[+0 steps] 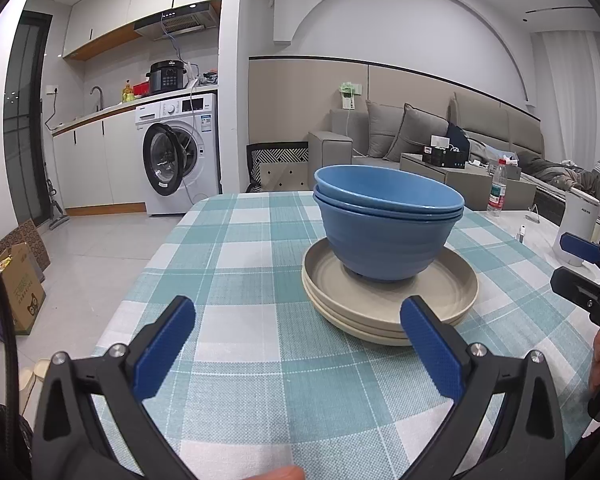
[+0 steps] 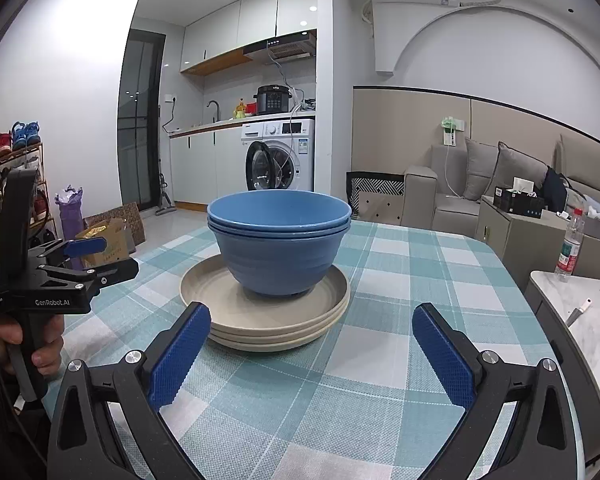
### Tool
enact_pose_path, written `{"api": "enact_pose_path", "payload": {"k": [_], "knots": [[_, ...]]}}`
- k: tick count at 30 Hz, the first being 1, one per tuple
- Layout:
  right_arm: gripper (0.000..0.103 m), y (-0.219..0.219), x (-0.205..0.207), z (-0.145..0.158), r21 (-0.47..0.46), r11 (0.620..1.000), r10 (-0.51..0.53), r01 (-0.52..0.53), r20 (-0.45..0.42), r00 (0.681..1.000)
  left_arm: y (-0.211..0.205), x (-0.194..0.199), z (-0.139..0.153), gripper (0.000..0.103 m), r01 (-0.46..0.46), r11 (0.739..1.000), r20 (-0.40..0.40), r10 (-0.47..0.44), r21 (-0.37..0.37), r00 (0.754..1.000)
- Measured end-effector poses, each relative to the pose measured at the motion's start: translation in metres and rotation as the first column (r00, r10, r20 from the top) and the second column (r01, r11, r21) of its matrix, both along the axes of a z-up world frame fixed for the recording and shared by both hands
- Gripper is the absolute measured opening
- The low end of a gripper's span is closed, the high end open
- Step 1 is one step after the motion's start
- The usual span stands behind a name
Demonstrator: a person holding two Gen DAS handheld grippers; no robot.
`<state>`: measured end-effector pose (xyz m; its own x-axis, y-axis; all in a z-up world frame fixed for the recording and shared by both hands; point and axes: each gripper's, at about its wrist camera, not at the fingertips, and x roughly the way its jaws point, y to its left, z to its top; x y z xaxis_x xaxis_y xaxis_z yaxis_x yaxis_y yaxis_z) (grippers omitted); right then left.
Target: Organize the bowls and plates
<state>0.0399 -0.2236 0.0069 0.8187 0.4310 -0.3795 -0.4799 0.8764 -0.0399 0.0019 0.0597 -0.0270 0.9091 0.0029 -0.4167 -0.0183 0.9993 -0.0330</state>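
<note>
Nested blue bowls point(image 1: 384, 236) point(image 2: 278, 252) stand upright inside a stack of three beige plates point(image 1: 440, 296) point(image 2: 204, 284) on the table's teal checked cloth point(image 1: 240, 248) point(image 2: 412, 276). My left gripper point(image 1: 298, 314) is open with nothing between its blue pads, a short way in front of the plates and to their left. My right gripper point(image 2: 312, 318) is open too and hangs just before the plates' near rim. Each gripper shows in the other's view: the right one point(image 1: 568, 266) at the right edge, the left one point(image 2: 108, 260) at the left, in a hand.
A water bottle point(image 1: 499, 188) point(image 2: 568, 248) and a white kettle point(image 1: 580, 220) stand on a marble side table point(image 2: 592, 320) to the right. Cardboard boxes point(image 1: 16, 284) sit on the floor to the left. A washing machine point(image 1: 180, 160) and a sofa point(image 2: 460, 184) lie beyond the table.
</note>
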Motion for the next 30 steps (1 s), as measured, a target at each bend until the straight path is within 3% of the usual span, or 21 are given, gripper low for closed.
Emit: {"api": "enact_pose_path", "payload": {"k": [30], "knots": [[0.103,-0.0026,-0.0012,0.0008,0.007,1.0,0.001,-0.001,0.007,1.0,0.0014,-0.0004,0.0009,0.103,-0.002,1.0,-0.003,0.002,0.002,1.0]]}}
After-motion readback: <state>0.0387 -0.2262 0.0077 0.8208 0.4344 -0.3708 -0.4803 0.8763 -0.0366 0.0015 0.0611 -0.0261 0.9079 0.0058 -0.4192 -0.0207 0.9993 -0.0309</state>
